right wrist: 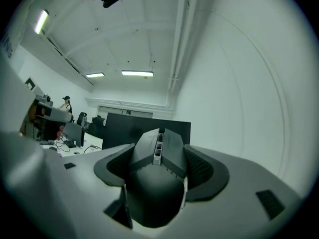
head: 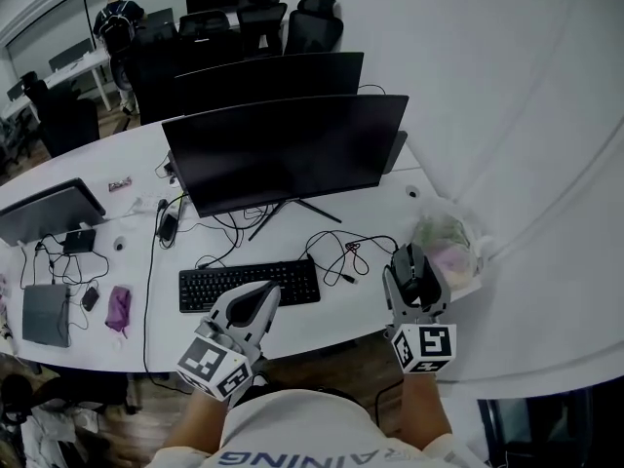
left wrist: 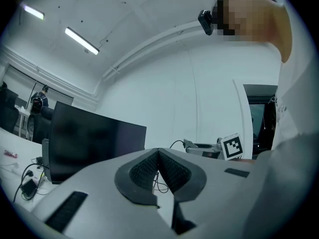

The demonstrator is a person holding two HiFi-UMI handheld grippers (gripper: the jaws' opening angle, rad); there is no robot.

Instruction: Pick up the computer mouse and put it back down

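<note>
A black computer mouse (right wrist: pixel 158 156) is clamped between the pads of my right gripper (right wrist: pixel 159 158), lifted well above the white desk (head: pixel 370 305). In the head view the mouse (head: pixel 412 266) sits in the right gripper (head: pixel 413 279) over the desk's right end, its cable (head: pixel 341 252) trailing left. My left gripper (head: pixel 261 300) hovers over the desk's front edge just below the black keyboard (head: pixel 250 283). In the left gripper view its pads (left wrist: pixel 169 171) meet with nothing between them, so the left gripper (left wrist: pixel 158 169) is shut and empty.
A large dark monitor (head: pixel 285 151) stands behind the keyboard, another monitor (head: pixel 268 78) behind it. A crumpled plastic bag (head: pixel 447 244) lies beside the right gripper. A laptop (head: pixel 47 211), cables and small items fill the desk's left. A person (head: pixel 117 22) stands far back.
</note>
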